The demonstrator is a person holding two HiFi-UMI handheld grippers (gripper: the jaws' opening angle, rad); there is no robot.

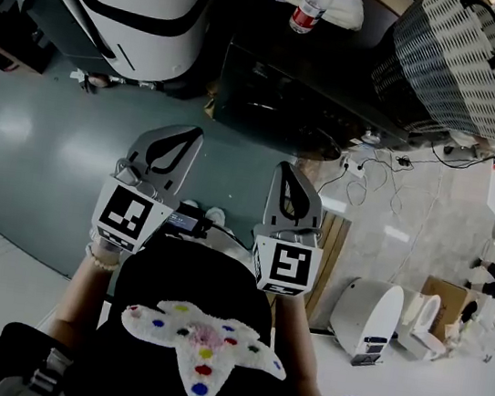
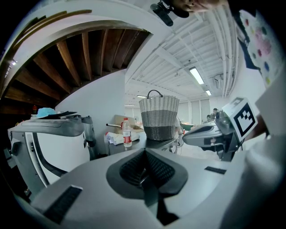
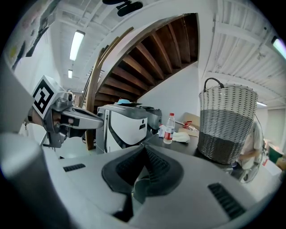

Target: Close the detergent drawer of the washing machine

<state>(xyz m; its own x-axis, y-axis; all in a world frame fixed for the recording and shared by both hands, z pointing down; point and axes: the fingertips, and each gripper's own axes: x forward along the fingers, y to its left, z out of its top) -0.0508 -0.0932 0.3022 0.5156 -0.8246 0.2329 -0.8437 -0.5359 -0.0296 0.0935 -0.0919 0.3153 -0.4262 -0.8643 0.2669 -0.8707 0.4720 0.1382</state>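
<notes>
Left gripper [image 1: 181, 138] jaws fully together, empty, right gripper [image 1: 289, 167] same, side by side, washing machine [image 1: 273, 90] ahead of both tips, well apart, bottle [image 1: 311, 6] and basket [image 1: 451, 66] on top, detergent drawer not distinguishable.

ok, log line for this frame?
left tool: shut, empty; right tool: shut, empty; woven grey-and-white basket, red-labelled plastic bottle: on dark top ahead; detergent drawer: not seen

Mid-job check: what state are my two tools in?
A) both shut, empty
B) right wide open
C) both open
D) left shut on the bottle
A: the left tool and the right tool each show jaws closed together with nothing between them; the bottle stands apart from both.
</notes>
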